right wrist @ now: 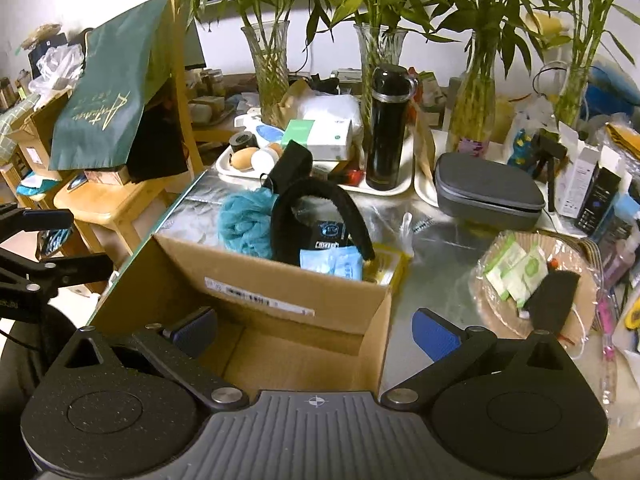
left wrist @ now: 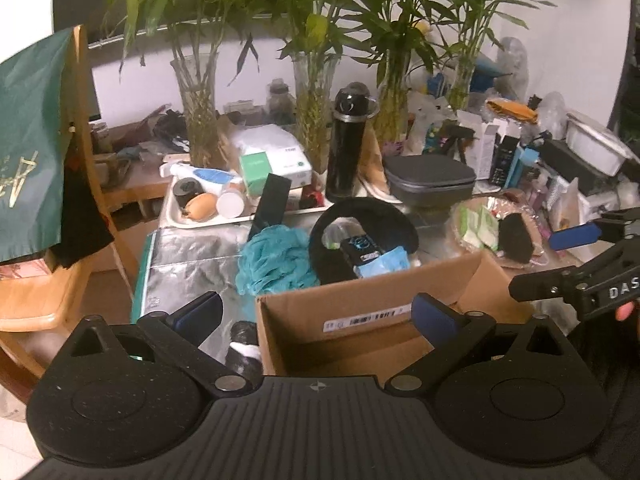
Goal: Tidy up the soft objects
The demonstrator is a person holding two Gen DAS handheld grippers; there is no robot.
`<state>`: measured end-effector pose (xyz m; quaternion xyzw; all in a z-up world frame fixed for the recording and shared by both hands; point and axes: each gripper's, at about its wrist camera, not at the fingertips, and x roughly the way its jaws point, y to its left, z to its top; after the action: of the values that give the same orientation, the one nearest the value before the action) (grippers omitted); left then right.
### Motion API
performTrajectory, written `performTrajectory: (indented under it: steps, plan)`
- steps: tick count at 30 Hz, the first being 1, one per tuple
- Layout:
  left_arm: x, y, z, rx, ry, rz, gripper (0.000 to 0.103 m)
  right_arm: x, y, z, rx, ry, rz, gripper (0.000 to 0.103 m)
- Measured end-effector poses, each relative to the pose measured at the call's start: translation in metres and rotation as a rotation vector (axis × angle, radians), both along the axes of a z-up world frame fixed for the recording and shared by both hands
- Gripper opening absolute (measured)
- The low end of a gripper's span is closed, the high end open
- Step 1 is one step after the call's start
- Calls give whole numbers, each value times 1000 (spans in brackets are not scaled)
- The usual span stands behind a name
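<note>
Both grippers hang spread and empty over the cardboard box [right wrist: 280,304]. The teal bath pouf [right wrist: 246,226] lies just beyond its far wall, ahead-left of the right gripper [right wrist: 316,330]; the left gripper [left wrist: 318,314] seems nearer.

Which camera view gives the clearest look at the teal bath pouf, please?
The left wrist view: the teal bath pouf lies almost wholly visible beyond the cardboard box. In the right wrist view, the box wall hides its lower part.
</note>
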<state>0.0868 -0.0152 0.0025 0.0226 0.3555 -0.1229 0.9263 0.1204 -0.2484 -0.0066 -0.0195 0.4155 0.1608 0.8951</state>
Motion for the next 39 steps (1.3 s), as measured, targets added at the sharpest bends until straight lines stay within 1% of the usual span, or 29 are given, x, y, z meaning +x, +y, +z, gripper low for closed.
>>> performTrajectory:
  steps: [5,12,14,19,23,30,33,36,39]
  plan:
    - [10,13,2,-44,-6,-5,103,15,-12,-6,-19,-8,-14,103]
    - [28,29,-4,-68,-9,15,103,36,-29,-18,-61,-55,-67,103]
    - [33,33,-6,-66,-16,25,103,43,-31,-23,-71,-63,-60,103]
    - [45,40,-14,-54,-20,40,103,60,-36,-35,-77,-40,-65,103]
    - [56,46,-20,-30,-38,61,103,72,-42,-42,-41,-27,-57,103]
    - [81,57,-41,-92,-36,72,103,93,-53,-52,27,-64,-24,103]
    - [92,59,-51,-103,-36,80,103,102,-58,-59,48,-73,-27,103]
    - [100,60,-60,-103,-38,82,103,110,-63,-66,89,-69,-21,103]
    - [107,61,-69,-107,-42,90,103,117,-62,-69,99,-80,11,103]
